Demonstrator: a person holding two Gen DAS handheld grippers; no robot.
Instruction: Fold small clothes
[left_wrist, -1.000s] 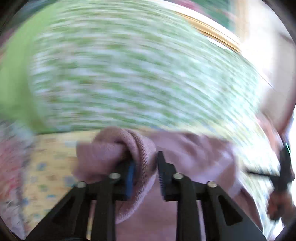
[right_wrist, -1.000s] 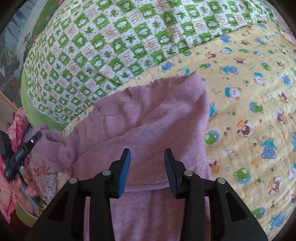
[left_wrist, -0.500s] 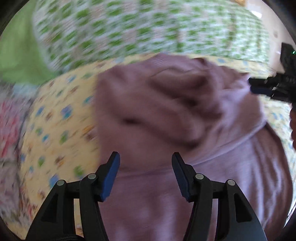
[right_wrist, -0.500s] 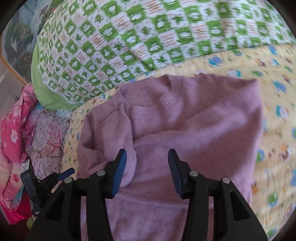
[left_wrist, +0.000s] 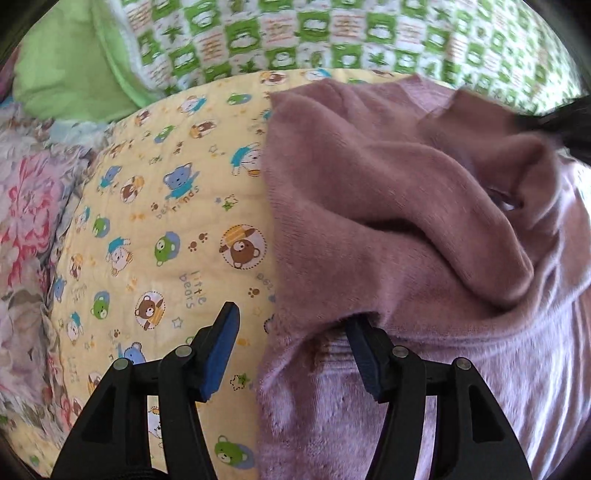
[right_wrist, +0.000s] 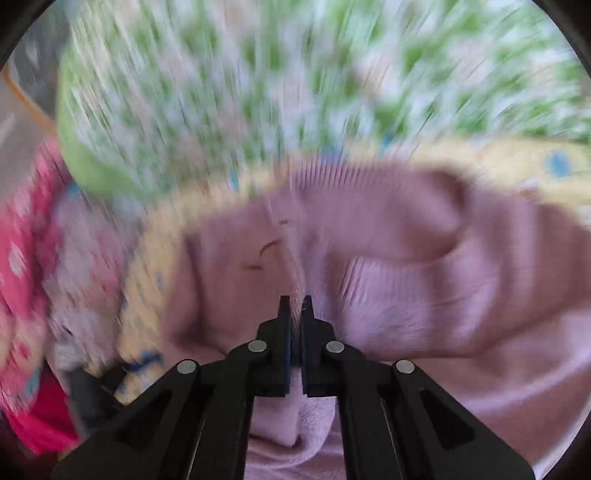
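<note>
A small mauve knit sweater (left_wrist: 388, 206) lies on a yellow bear-print quilt (left_wrist: 162, 236), one sleeve folded across its body. My left gripper (left_wrist: 295, 325) is open at the sweater's left edge; its right finger sits under a fold of the knit, its left finger (left_wrist: 221, 343) over the quilt. In the blurred right wrist view the sweater (right_wrist: 406, 288) fills the middle. My right gripper (right_wrist: 294, 306) is shut on a pinch of the sweater's fabric. The right gripper shows as a dark blur at the upper right of the left wrist view (left_wrist: 565, 125).
A green-and-white checked blanket (left_wrist: 332, 33) with a plain green edge (left_wrist: 66, 62) lies behind the quilt. Floral pink bedding (left_wrist: 26, 236) is piled at the left. It also shows in the right wrist view (right_wrist: 26, 258).
My left gripper let go of the sleeve, opened, and dropped to the sweater's left edge. My right gripper closed on the sweater's fabric and is moving fast.
</note>
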